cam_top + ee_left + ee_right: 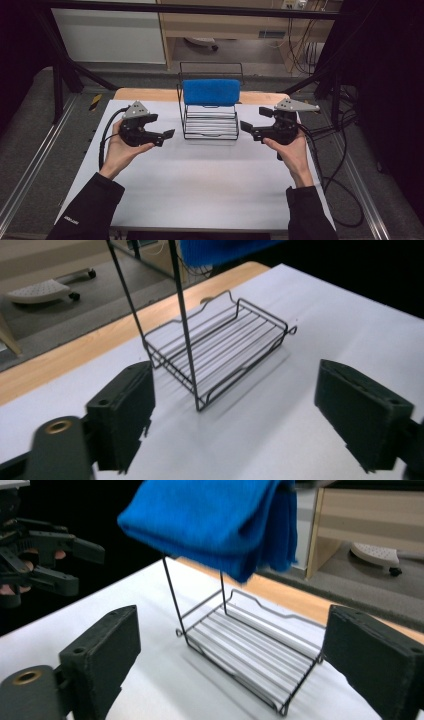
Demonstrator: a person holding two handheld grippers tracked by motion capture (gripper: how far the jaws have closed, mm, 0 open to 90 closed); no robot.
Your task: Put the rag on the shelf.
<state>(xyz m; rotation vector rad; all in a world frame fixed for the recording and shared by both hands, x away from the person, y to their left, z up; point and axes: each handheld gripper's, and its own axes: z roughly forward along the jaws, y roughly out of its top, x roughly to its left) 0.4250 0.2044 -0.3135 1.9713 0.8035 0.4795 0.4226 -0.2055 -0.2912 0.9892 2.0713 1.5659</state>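
In the high view a black wire rack (210, 122) stands on the white table (200, 180), toward its far edge, and a folded blue towel (211, 92) hangs over the rack's upper bar, above the slatted tray at its base. The left gripper (169, 137) is held just to the left of the rack and the right gripper (246, 130) just to its right, both pointing inward at the rack's base, neither touching it; each has its jaws spread with nothing between them. In the left gripper view the two black jaws stand wide apart over bare tabletop, released, and the rack (220, 352) sits just beyond them with its tray and two upright rods showing; the towel's lower edge (220, 250) hangs at the top of the rack. In the right gripper view the jaws are likewise parted and grasp nothing; the rack (245, 650) stands ahead between them, the towel (215, 522) drapes thickly over its top bar, and beyond the rack, at the far left, the left gripper (90, 567) shows in a hand, its jaws also apart.
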